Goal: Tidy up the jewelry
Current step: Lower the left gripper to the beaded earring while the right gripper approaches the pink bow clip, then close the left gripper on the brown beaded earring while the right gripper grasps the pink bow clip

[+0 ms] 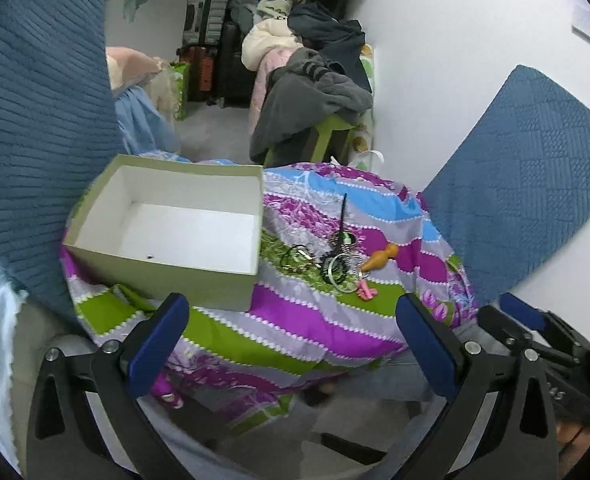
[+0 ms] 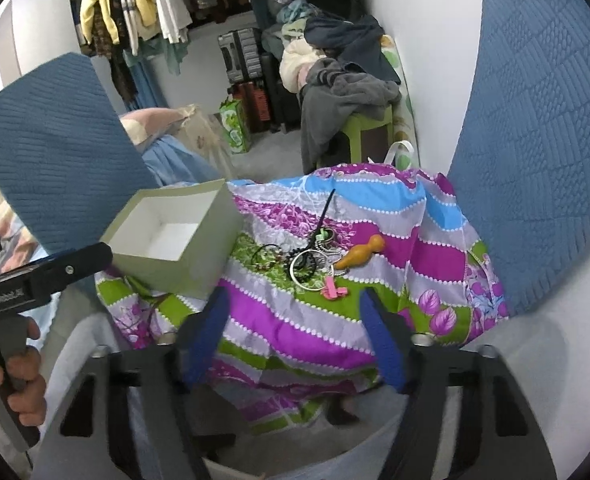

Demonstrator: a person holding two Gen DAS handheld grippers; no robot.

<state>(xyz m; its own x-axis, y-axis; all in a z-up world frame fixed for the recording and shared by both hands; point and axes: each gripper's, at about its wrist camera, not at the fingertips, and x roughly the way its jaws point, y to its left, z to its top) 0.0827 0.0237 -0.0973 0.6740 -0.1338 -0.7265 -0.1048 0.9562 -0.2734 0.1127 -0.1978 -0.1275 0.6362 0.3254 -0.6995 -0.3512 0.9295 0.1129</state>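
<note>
Tangling into one hard-to-separate jewelry heap (image 2: 311,260) beside the box (image 2: 175,240) — both grippers (image 1: 291,344) (image 2: 295,340) gape, empty.

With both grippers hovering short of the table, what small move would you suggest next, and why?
Probably ease the right gripper forward to the jewelry pile: its jaws are open and empty, the pile lies just ahead, and the open box beside it looks nearly empty.

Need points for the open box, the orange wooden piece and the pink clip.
open box (image 1: 199,236), left wrist view, on its white inside floor.
orange wooden piece (image 2: 359,255), right wrist view, on its thick middle.
pink clip (image 2: 334,289), right wrist view, on its centre.
</note>
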